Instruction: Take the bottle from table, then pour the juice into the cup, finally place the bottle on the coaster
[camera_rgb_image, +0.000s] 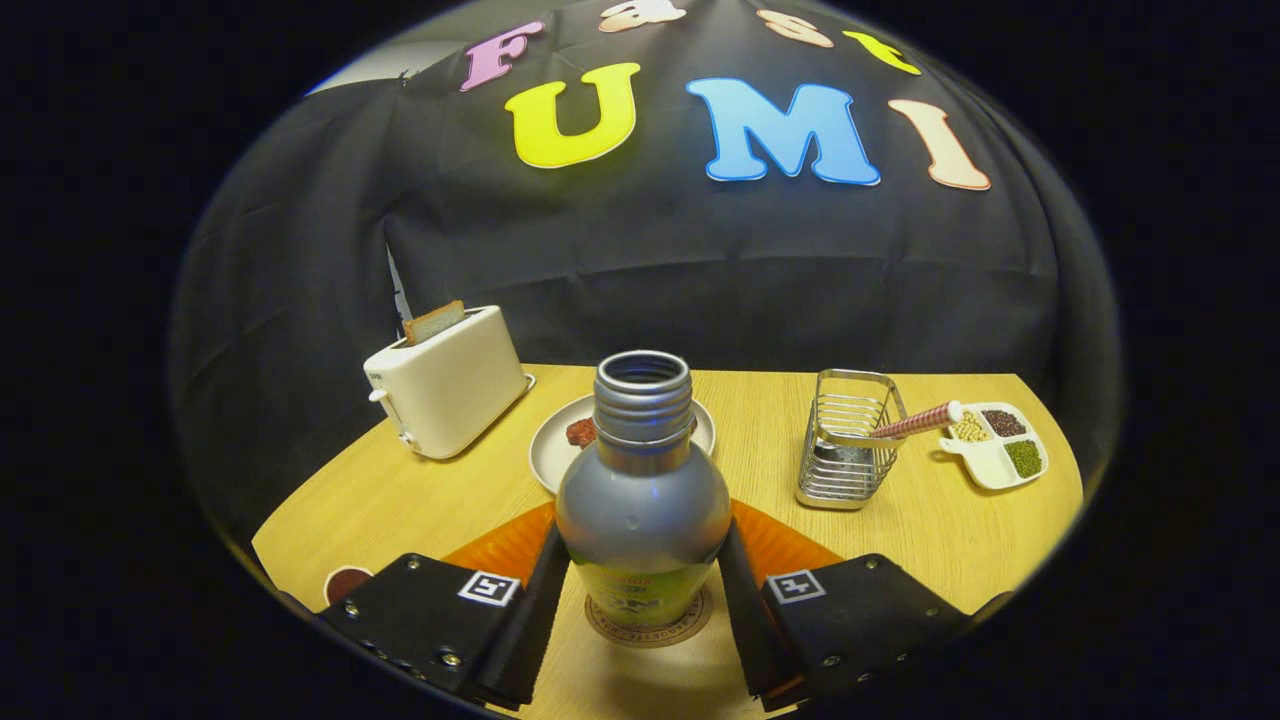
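Gripper (640, 590) fingers stand on either side of the bottle (642, 500), each pressing against its lower body, so the tool is closed on it at about the bottle's width. That bottle is upright, its cap off and its threaded neck open at the top, and its base sits on the round coaster (650, 622) on the wooden table (900, 530), between the fingers. An orange mat (790, 545) lies just behind it, showing on both sides. To the near left, beside the left finger, is a cup (346, 581) with dark contents. Farther back sits a grey plate (560, 440) with a reddish piece of food. At the far left stands a white toaster (450, 385) with a slice of bread (434, 322) sticking up. To the right is a wire basket (845, 440), and beyond it a white divided dish (1000, 445) of grains with a striped-handled spoon (915, 421) reaching from it over the basket.
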